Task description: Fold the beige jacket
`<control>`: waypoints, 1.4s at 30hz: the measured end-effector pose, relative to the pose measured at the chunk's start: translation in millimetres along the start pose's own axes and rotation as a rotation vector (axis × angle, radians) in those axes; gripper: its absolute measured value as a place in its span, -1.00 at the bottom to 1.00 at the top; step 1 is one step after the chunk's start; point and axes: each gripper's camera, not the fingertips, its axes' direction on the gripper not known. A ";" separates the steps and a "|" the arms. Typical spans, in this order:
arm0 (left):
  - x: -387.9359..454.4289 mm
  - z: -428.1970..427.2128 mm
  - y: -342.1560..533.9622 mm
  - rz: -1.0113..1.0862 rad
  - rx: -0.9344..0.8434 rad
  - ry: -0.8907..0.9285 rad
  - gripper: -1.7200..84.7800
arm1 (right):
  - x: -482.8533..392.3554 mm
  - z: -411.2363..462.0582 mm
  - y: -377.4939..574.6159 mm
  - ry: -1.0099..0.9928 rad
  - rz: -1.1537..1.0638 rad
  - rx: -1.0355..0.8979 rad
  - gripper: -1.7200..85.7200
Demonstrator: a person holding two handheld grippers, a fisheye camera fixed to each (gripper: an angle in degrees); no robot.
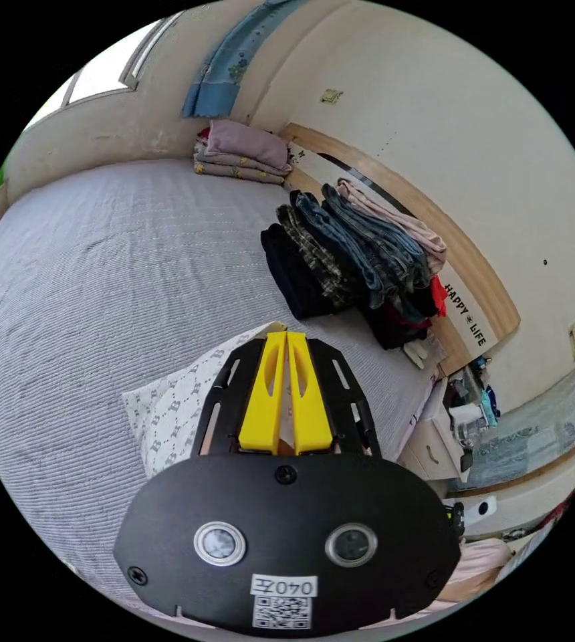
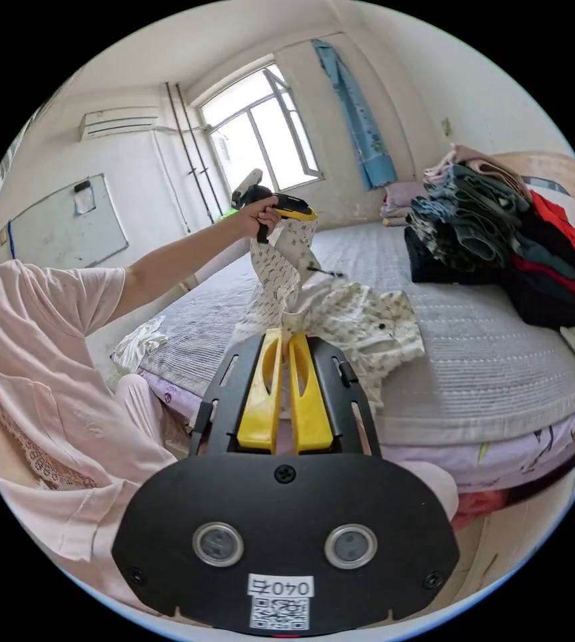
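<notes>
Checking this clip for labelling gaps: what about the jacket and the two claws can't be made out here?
- Left gripper view: the left claw and its black housing cover most of the beige jacket; the pinch point is hidden.
- Right gripper view: the jacket's lower part runs behind the right claw, so its grip there is unclear.
- Right gripper view: the other claw, held up by a hand, is too small to judge.

My right gripper [image 2: 285, 329] at bed's [image 2: 501, 374] near edge, jaws clamped on jacket [image 2: 368, 321] draped there. My left gripper [image 2: 281, 212] above bed's left edge, pinching jacket end aloft. Stacked clothes [image 2: 495, 241] against headboard [image 1: 434, 227]. Folded bedding [image 1: 244, 154] in far corner.
</notes>
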 end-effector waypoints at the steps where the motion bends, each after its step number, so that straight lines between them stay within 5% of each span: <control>1: 6.9 18.4 -4.0 0.009 -0.014 0.002 -0.98 | 12.0 -4.9 6.6 0.025 0.032 -0.008 -0.98; 8: -3.1 248.4 12.3 -0.057 -0.296 -0.117 -0.98 | 44.3 11.8 24.6 0.124 0.107 -0.192 -0.98; 10: -17.6 276.9 26.8 -0.098 -0.332 -0.034 -0.97 | 42.8 22.1 24.8 0.140 0.082 -0.250 -0.98; 13: -32.7 290.5 42.3 -0.225 -0.350 0.279 -0.96 | 42.5 32.1 25.5 0.114 0.073 -0.308 -0.96; 15: -23.6 278.8 54.2 -0.279 -0.352 0.661 -0.97 | 42.9 35.1 23.3 0.093 0.070 -0.342 -0.91; 19: 26.2 195.2 89.3 0.032 -0.322 0.855 -0.98 | 48.0 7.8 1.4 0.209 0.026 -0.386 -0.75; 22: 31.5 103.6 159.6 0.294 -0.168 0.601 -0.98 | 55.0 -24.0 -26.1 0.357 -0.017 -0.238 -0.75; 27: -26.0 65.8 351.3 0.438 0.081 -0.355 -0.98 | 83.9 27.8 -90.4 0.030 -0.143 -0.225 -0.71; 30: -50.3 100.6 446.2 0.450 0.000 -0.614 -0.98 | 109.9 101.8 -131.3 -0.105 -0.126 -0.357 -0.71; 33: -40.0 129.5 524.0 0.559 -0.013 -0.783 -0.98 | 130.1 164.8 -159.2 -0.115 -0.077 -0.489 -0.70; 38: -25.1 149.5 572.3 0.633 -0.006 -0.712 -0.98 | 151.9 221.4 -177.0 -0.284 0.066 -0.652 -0.85; 42: -42.9 159.5 571.5 0.591 0.039 -0.712 -0.98 | 145.8 175.3 -187.2 -0.282 0.051 -0.505 -0.97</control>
